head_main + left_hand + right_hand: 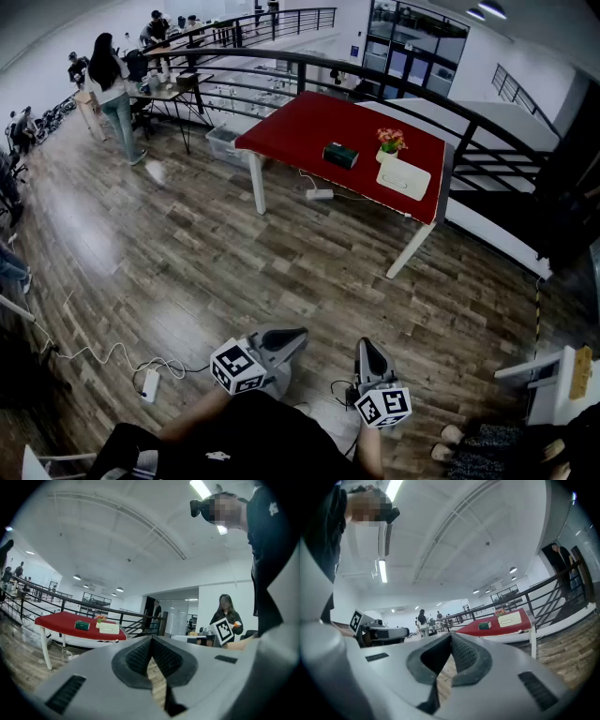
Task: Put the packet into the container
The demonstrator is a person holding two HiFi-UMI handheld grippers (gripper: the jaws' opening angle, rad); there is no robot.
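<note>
Our left gripper [296, 336] has its jaws pressed together with nothing between them, and our right gripper [367, 347] is likewise closed and empty. We hold both level, low and close to the body. We see the green packet [340, 155] lying on the red table [291, 127], well apart from us across the wooden floor [187, 244]. It sits near the white container [404, 176] without touching it, and a pot of flowers [389, 142] stands just behind that container.
</note>
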